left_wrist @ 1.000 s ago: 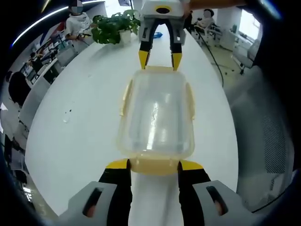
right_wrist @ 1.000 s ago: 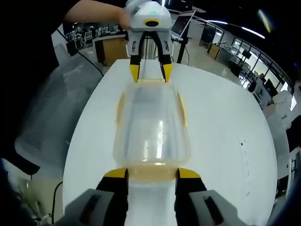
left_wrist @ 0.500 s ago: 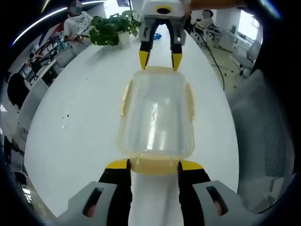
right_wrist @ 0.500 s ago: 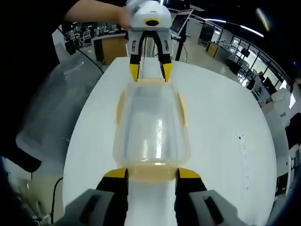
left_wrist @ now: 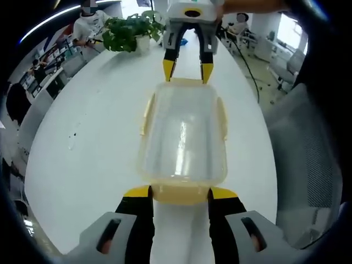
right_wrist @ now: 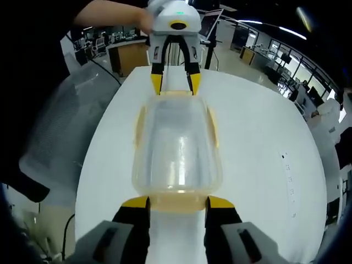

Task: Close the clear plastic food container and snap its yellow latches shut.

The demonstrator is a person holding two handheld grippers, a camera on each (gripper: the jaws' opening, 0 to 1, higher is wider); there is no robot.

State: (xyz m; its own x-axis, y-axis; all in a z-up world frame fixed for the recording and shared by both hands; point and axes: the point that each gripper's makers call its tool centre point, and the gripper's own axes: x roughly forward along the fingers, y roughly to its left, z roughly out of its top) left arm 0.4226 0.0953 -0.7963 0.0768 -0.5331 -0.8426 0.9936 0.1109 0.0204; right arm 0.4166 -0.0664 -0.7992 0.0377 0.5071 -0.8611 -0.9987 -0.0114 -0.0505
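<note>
1 container (left_wrist: 184, 132) | 4 yellow latches | left gripper (left_wrist: 179, 192), right gripper (right_wrist: 171, 202) spread at ends

Container (left_wrist: 184, 132): clear plastic, glossy, with streaky light glare on the lid; slightly cloudy toward the edges. Latches (left_wrist: 179, 193): translucent yellow plastic, smooth. Counter (left_wrist: 104, 126): white, smooth, matt to faint sheen, a few small dark specks on it. Left gripper (left_wrist: 179, 195): jaws in matt black with yellow tips, grey plastic-looking body behind. Right gripper (right_wrist: 176, 204): same finish. In the right gripper view the other gripper's housing looks like glossy white plastic. Chair back (right_wrist: 60, 132): grey mesh fabric, see-through weave.
</note>
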